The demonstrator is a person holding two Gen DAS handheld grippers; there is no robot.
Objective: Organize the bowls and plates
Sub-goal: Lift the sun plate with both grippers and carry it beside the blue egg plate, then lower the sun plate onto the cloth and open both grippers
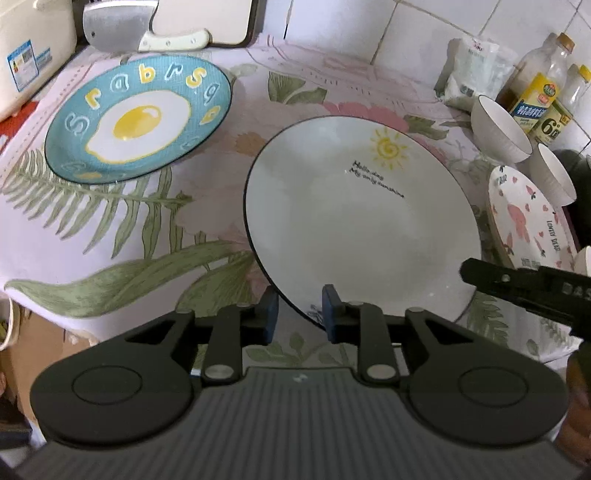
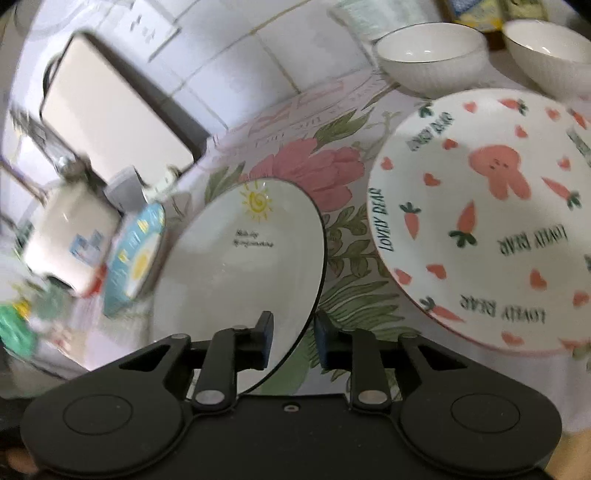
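Note:
A white plate with a sun drawing (image 1: 354,221) (image 2: 240,266) lies on the flowered tablecloth (image 1: 147,221). Its near rim passes between the fingers of my left gripper (image 1: 300,314), which is open, one finger under the rim and one over it. My right gripper (image 2: 293,341) straddles the plate's right rim, open too, with a gap at the pads; it also shows as a black finger (image 1: 517,284) in the left wrist view. A blue fried-egg plate (image 1: 136,118) (image 2: 136,258) sits far left. A rabbit-and-carrot plate (image 1: 528,221) (image 2: 491,221) lies to the right, with two white bowls (image 1: 498,129) (image 2: 432,55) behind it.
A cleaver (image 1: 122,26) and a cutting board lean at the back wall beside a white appliance (image 1: 33,51). Bottles (image 1: 543,85) and a bag stand at the back right. The table's front edge (image 1: 55,310) drops off at the lower left, above a cardboard box.

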